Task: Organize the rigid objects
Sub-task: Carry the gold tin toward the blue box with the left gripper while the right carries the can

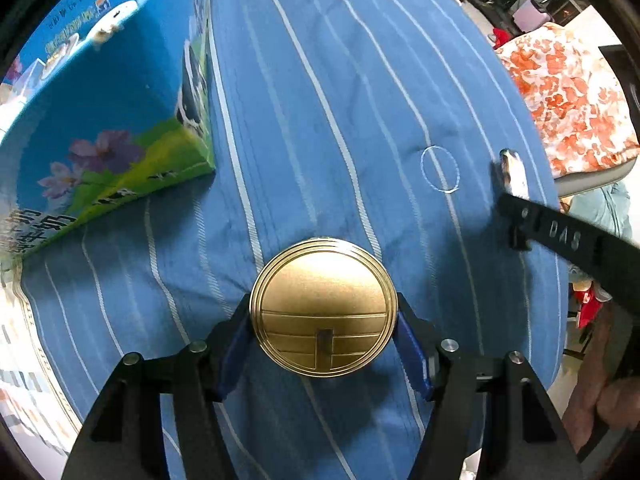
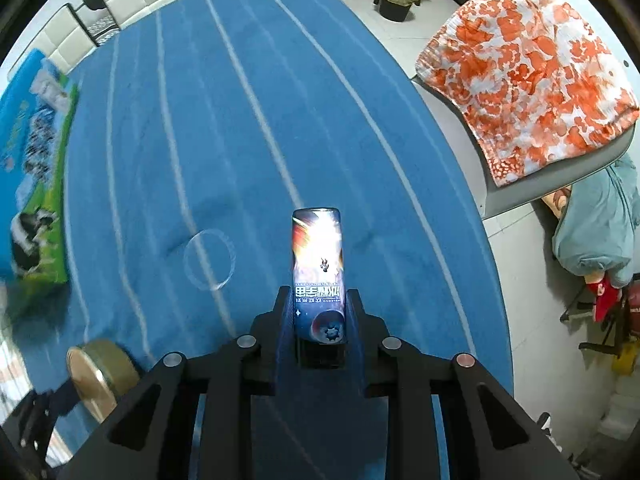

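One tin (image 1: 323, 307), one can (image 2: 318, 272), one carton (image 1: 100, 120).

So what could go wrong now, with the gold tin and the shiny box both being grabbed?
The round gold metal tin is pinched only by its smooth rim in the left tongs, so it might slip out. The slim glossy dark-blue box sticks far past the right tongs, so it could tilt or swing. The tongs are close together and might bump.
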### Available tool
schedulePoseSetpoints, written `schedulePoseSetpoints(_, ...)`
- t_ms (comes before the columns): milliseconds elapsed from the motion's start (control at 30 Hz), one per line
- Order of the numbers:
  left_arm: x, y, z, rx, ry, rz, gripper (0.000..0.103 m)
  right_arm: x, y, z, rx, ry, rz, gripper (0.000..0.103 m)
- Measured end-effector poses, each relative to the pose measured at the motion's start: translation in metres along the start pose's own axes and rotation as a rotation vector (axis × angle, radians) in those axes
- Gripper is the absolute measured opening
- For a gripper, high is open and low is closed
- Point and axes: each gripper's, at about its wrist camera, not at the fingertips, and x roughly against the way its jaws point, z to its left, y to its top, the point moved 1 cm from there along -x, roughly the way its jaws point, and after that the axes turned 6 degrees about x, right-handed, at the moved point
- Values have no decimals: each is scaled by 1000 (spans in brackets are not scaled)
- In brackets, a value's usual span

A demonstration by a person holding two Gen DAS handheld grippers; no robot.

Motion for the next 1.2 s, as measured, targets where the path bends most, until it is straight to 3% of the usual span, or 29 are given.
schedulePoseSetpoints(333,19,-12,21,-29,-52,-30,62,32,-22,28,51,38,-24,27)
schedulePoseSetpoints(600,5,-31,24,-27,-99,46,62,16,-36,45,78,42,23,27)
schedulePoseSetpoints(700,7,-32,29,-10,-92,40,62,16,-39,50,92,39,24,27)
schedulePoseSetpoints(867,45,-22,44,-8,-88,-59,62,48,-37,57,89,74,-13,27)
schedulePoseSetpoints(1067,129,3,66,-16,-102,-215,62,140,-10,89,129,149,-148,27)
schedulePoseSetpoints(1200,189,27,102,5,-74,-335,62,194,13,131,180,214,-245,27)
